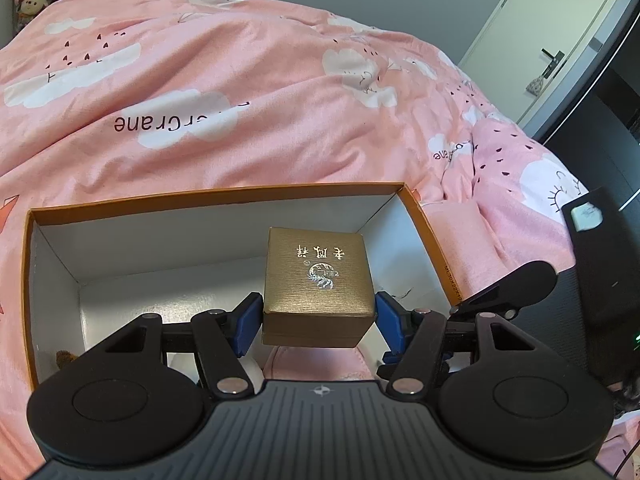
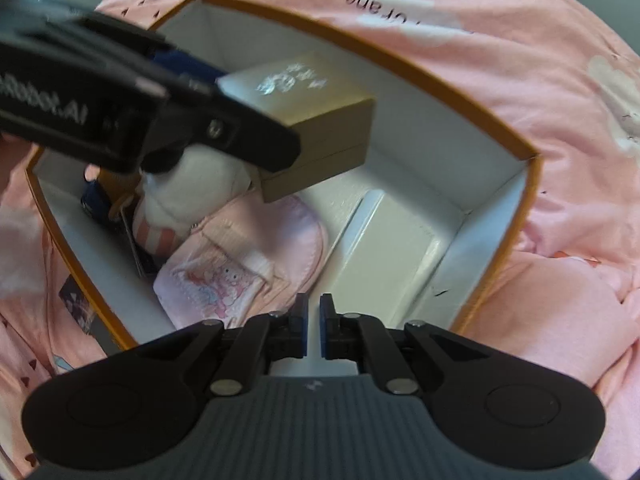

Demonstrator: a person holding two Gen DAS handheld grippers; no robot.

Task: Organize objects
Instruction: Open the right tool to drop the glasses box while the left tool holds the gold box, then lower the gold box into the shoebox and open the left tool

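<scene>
Across the lower half of the left wrist frame, orange-rimmed cardboard box (image 1: 224, 194) on pink duvet (image 1: 200, 80), holding pink pouch (image 2: 256, 264), plush toy (image 2: 188, 196), white case (image 2: 384, 256). At centre, gold jewellery box (image 1: 318, 280), rigid, probably light, slick-faced, pinched by left gripper (image 1: 318, 316) across opposite side walls, hanging above the pouch. Right gripper (image 2: 314, 320) nearly closed, empty.

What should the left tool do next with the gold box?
Probably lower it onto the bare white floor of the orange-rimmed box and release. The left tool holds the gold box above the pink pouch; open floor lies beyond.
</scene>
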